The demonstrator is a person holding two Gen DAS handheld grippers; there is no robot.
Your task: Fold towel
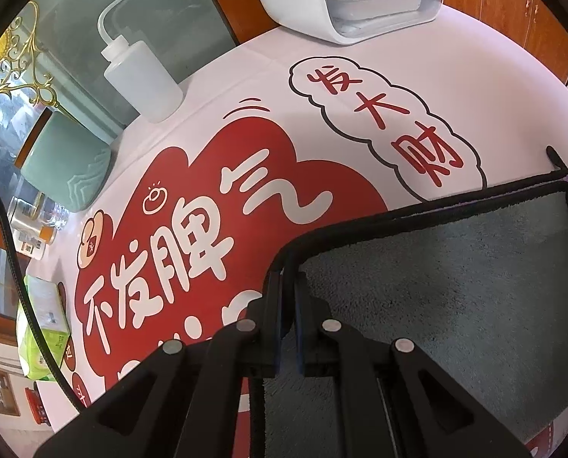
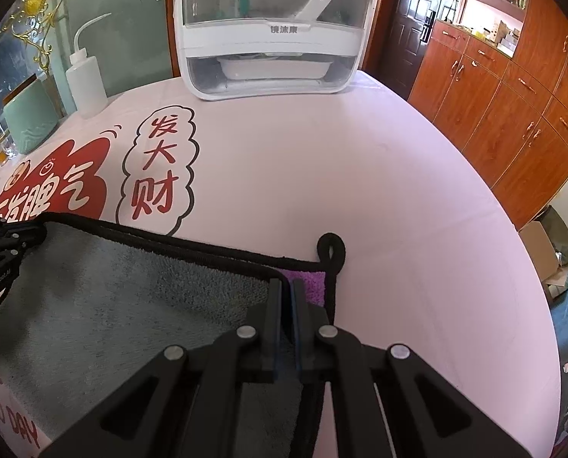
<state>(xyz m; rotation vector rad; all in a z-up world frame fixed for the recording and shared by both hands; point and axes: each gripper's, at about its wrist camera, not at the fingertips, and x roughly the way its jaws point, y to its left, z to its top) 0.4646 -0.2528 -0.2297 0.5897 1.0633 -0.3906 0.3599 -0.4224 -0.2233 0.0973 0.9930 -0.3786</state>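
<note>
A grey terry-cloth towel with black stitched edging (image 2: 123,305) lies on a round table covered in a pale pink cloth printed with red Chinese lettering (image 2: 322,171). The towel sits on the near part of the table, close to the person. Well beyond it stand a white plastic countertop appliance with a clear front (image 2: 270,38) and a translucent squeeze bottle with a curved spout (image 2: 85,76).

The left hand-held gripper (image 1: 287,278) has its two black fingers pressed together on the towel's near-left corner, pinching the black edging. The right hand-held gripper (image 2: 287,294) is likewise clamped on the corner at the right end, where the grey layer is turned over to show a purple underside (image 2: 310,286). Just beyond that corner a small black hanging loop (image 2: 331,248) lies flat on the pink cloth.

The fold looks to be underway: one layer seems laid over another, with both upper corners held and roughly lined up with the far edge beneath. Judging from this, at least one fold is close to done. Letting go, smoothing and any further folds remain.

The towel's long axis appears to run left to right, from one gripper to the other. The black edge between them runs nearly straight, and the loop corner points away from the person, towards the appliance.
</note>
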